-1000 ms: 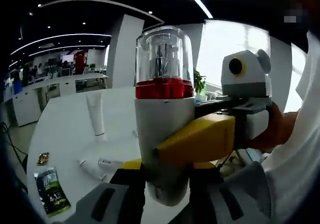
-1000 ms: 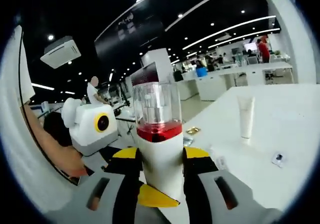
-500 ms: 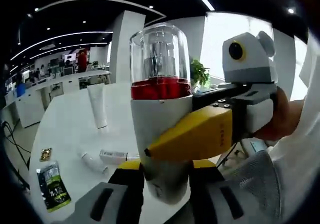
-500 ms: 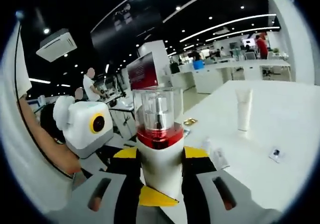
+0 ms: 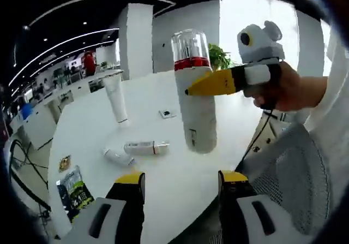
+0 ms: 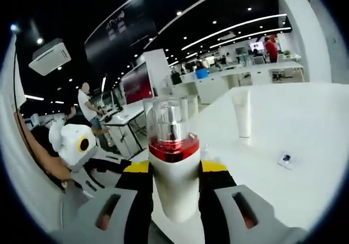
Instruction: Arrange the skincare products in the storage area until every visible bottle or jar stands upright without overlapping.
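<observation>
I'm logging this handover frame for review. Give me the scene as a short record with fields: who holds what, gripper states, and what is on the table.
held item: white pump bottle with red collar and clear cap, upright, above the table
right gripper: shut on the bottle body
left gripper: open, jaws apart, nothing between them
table: white, round-edged
standing: white tube, upright
lying: two small tubes, on their sides
other: green sachet near the table edge

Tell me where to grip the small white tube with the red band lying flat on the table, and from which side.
Grip the white tube across its middle, coming down from above with the jaws straddling its narrow width. It lies flat on the table, long axis sideways, so the ends offer little purchase. A smaller tube lies close beside it, so keep the jaws narrow.
</observation>
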`<action>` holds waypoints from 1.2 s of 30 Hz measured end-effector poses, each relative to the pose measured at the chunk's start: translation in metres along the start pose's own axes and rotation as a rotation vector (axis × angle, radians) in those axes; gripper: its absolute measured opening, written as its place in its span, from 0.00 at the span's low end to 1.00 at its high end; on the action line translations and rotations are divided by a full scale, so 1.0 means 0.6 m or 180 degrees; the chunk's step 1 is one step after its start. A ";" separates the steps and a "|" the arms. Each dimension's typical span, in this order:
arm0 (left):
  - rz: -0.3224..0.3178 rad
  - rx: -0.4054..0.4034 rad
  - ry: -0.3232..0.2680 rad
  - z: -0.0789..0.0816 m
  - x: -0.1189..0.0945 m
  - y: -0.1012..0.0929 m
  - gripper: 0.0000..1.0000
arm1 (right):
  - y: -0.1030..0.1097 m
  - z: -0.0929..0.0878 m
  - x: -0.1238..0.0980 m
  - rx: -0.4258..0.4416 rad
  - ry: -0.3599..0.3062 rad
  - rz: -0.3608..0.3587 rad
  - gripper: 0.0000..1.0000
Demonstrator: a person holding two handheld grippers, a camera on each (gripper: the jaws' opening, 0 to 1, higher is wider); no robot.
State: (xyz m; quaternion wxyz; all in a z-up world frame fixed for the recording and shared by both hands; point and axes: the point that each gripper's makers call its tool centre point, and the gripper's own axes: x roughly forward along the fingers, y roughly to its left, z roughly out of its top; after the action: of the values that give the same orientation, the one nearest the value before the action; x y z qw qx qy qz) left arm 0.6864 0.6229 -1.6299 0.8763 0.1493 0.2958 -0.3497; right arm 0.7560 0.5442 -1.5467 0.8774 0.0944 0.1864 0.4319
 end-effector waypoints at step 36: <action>0.0015 0.0866 0.0351 -0.065 -0.008 -0.014 0.52 | -0.108 -0.120 0.005 -0.0832 0.0350 -0.0354 0.28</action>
State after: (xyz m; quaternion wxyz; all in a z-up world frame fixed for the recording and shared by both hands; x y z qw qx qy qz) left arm 0.6615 0.6379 -1.6577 0.8312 0.2864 0.2929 -0.3758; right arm 0.7749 0.5073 -1.6344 0.8932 -0.0548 0.1813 0.4078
